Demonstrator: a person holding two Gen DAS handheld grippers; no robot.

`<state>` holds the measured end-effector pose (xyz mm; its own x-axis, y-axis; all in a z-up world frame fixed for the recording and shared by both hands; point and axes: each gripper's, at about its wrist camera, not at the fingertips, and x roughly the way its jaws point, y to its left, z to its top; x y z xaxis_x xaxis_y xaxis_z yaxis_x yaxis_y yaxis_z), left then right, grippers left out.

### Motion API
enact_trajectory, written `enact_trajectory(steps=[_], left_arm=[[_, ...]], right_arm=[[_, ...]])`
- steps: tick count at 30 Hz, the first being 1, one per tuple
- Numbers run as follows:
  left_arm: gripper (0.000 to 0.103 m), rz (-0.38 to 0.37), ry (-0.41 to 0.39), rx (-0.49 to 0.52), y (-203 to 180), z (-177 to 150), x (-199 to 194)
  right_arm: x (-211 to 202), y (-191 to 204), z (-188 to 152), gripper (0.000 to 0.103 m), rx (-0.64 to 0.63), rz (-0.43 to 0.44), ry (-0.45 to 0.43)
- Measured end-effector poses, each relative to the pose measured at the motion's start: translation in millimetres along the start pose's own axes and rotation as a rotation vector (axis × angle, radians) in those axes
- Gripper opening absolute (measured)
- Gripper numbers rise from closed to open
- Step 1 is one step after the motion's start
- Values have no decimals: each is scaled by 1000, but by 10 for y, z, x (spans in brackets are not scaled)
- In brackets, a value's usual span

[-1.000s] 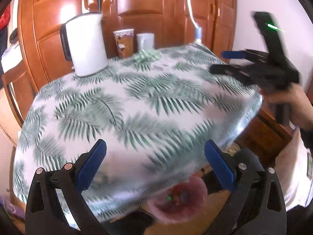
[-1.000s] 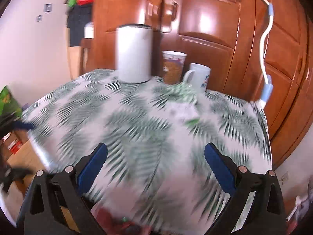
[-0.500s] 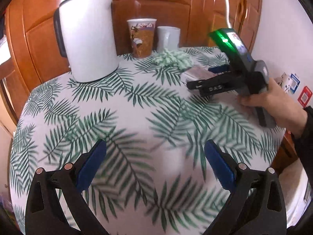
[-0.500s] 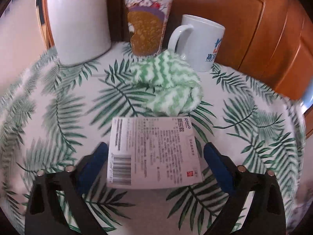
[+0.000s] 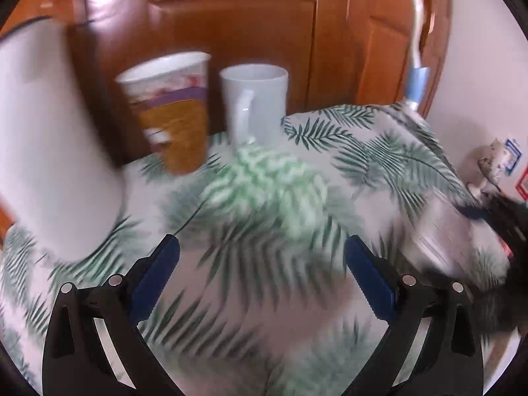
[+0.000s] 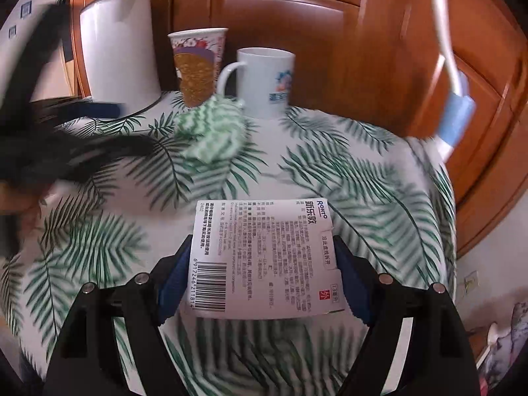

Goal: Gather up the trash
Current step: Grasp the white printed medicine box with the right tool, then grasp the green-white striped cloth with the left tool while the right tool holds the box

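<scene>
- The right gripper [image 6: 262, 277] has its blue fingers [image 6: 173, 283] against the two side edges of a white printed card [image 6: 264, 257] with a barcode and red mark; the fingers have just been closing in, and the card sits clamped between them above the tabletop [image 6: 330, 151]
- The card is tilted, its top edge reaching forward over the palm-leaf cloth, its lower edge down between the finger arms
- In the left wrist view the left gripper [image 5: 262, 274] is spread wide with nothing between its fingers [image 5: 155, 280]; only the leaf-patterned cloth shows in the gap
- A crumpled green-and-white striped cloth [image 6: 213, 132] lies on the tabletop ahead of both grippers, just in front of the cups; in the left view it is blurred [image 5: 264, 188]
- Behind it stand a paper cup [image 6: 198, 66] with a brown and purple print and a white mug [image 6: 265, 82] with a blue logo, side by side near the back edge
- A white kettle [image 6: 120, 59] stands to the left of the paper cup
- From the right wrist view the left gripper appears as a dark blurred shape at the left edge, one blue finger reaching toward the kettle's base
- From the left wrist view the right gripper is a dark blur at the right edge, with the card a pale smear beside it [image 5: 439, 231]
- Brown wooden cabinet doors [image 6: 330, 33] rise behind the tabletop, and a white hose with a blue fitting [image 6: 457, 115] hangs at the right
</scene>
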<state>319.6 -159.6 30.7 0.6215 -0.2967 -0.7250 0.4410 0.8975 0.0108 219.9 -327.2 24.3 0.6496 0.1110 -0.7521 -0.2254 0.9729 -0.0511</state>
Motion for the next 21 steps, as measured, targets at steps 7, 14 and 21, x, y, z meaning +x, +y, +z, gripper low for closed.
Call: enact_trajectory(steps=[7, 14, 21], left_arm=[[97, 116, 111, 69, -280, 301, 763], [72, 70, 123, -39, -135, 401, 909], [24, 108, 84, 17, -180, 230, 584]], right_arm=[[-148, -124, -111, 79, 4, 34, -33], [-203, -140, -148, 79, 17, 74, -63], [-279, -58, -171, 79, 18, 85, -109]])
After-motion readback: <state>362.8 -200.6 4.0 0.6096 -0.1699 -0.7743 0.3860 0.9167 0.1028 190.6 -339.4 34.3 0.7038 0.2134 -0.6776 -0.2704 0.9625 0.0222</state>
